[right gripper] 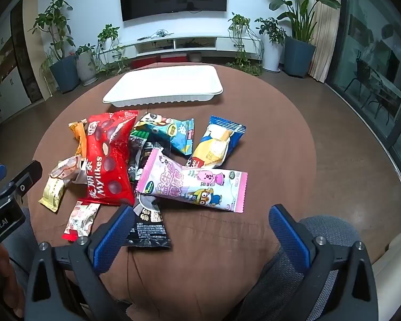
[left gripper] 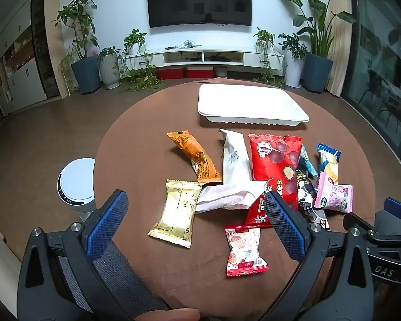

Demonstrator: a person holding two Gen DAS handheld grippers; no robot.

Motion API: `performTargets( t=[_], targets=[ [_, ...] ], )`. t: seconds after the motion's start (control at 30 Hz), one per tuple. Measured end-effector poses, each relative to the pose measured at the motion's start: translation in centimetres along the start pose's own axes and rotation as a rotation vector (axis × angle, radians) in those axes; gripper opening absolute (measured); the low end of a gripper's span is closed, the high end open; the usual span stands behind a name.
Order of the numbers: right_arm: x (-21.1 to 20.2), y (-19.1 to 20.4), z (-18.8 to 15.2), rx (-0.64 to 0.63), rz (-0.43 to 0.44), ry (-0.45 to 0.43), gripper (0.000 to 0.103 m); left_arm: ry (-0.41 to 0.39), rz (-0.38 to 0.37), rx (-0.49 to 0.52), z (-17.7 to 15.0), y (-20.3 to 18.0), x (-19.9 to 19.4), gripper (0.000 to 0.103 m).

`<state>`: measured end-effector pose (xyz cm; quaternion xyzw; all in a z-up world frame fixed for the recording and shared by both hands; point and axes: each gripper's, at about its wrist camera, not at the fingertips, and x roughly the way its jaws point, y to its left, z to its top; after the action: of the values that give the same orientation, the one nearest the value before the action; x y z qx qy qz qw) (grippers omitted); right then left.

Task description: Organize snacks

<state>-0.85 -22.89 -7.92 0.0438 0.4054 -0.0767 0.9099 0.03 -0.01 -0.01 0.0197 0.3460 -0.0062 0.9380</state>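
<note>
Both fingers spread, empty; snack pile (right gripper: 147, 165) mid-table; white tray (left gripper: 251, 104) at far edge.

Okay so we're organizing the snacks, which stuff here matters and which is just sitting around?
For the job:
- white tray
- big red bag
- pink packet
- gold packet
- orange packet

Just around:
- wall television
- potted plants
- white round bin
</note>
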Motion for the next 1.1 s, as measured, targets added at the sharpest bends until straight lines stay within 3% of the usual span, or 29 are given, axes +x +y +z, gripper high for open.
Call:
performTargets(
  t=[1.1],
  targets=[
    [0.05,0.27,-0.17,-0.006,-0.003,0.008,0.103,0.004,0.003,0.001,-0.46,0.04,0.50,0.103]
  ],
)
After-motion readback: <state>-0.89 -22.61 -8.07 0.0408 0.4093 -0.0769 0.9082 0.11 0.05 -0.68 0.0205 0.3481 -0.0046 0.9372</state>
